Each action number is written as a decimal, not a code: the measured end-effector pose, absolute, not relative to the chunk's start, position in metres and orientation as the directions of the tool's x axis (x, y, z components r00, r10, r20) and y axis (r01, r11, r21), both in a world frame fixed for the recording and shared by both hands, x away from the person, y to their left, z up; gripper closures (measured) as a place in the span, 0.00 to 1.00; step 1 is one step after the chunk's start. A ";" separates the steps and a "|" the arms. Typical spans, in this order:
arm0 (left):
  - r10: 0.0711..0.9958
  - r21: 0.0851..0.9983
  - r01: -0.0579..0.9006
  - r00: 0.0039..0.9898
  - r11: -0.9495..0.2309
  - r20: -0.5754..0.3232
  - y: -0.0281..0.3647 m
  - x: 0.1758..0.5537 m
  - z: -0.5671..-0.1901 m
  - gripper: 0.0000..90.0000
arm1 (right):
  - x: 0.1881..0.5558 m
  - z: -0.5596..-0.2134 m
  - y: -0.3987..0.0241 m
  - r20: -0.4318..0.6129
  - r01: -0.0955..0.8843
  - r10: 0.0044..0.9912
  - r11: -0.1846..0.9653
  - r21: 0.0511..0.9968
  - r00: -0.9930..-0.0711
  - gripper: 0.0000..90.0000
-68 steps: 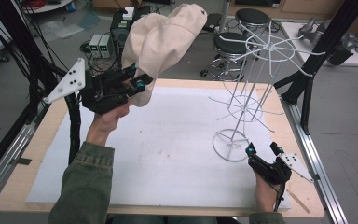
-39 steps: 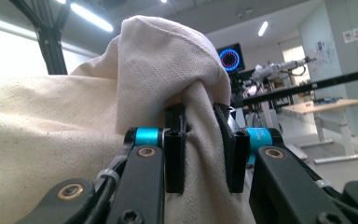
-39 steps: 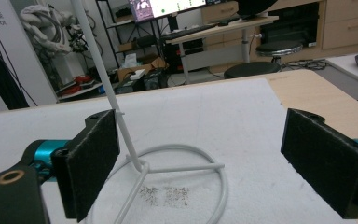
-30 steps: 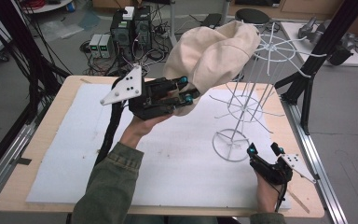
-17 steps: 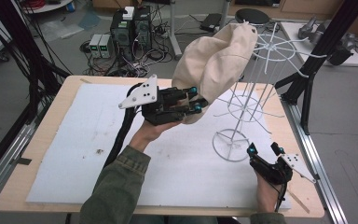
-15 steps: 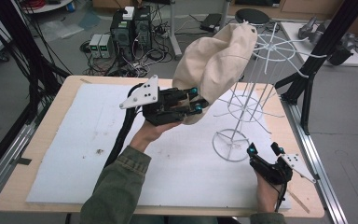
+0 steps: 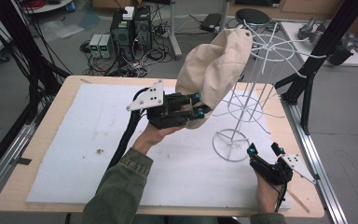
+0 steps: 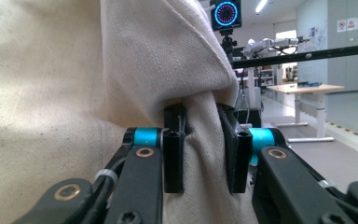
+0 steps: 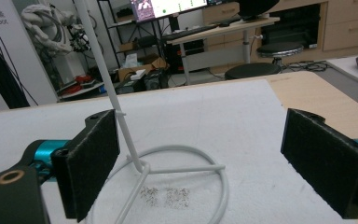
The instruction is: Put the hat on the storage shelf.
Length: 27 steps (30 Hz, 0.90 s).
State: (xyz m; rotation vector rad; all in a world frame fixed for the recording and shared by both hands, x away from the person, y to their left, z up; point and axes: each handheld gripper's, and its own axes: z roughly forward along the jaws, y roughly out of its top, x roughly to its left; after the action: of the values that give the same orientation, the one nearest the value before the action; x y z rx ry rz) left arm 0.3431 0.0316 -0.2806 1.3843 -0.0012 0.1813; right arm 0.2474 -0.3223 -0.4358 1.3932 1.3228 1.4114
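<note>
- We hold the cream cloth hat (image 7: 214,70) in our left gripper (image 7: 196,106), lifted well above the counter (image 7: 42,140) and leaning toward the white wire stand (image 7: 242,100).
- In the left gripper view the fingers (image 8: 175,149) are clamped on a gathered fold of the hat (image 8: 74,93); the fabric bunches between the two black pads and spreads wide above and to the left of them. These fingers have just been easing a little apart, yet the pads press on the cloth on both sides.
- From the high view the hat's upper edge lies just beside the stand's spoked top ring (image 7: 270,44), and its lower end hangs at the left gripper. We cannot tell whether the cloth touches the ring.
- Our right gripper (image 7: 265,150) rests low on the white mat (image 7: 88,154), just beside the stand's round base (image 7: 231,145).
- In the right gripper view its fingers (image 9: 91,165) stand wide apart, with the base ring (image 9: 177,163) and the slanted stem (image 9: 107,74) seen between them; neither pad touches the wire.
</note>
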 end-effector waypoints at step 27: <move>0.242 0.986 -0.082 0.969 0.148 0.045 0.040 0.345 -0.290 0.31 | 0.247 -0.436 -0.323 0.214 0.155 0.967 -0.192 0.969 -0.137 0.12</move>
State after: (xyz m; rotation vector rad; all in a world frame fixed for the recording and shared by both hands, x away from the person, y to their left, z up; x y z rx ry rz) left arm 0.3450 0.0400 -0.2901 1.4044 0.1350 0.2342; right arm 0.2471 -0.3227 -0.4360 1.3931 1.3259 1.4087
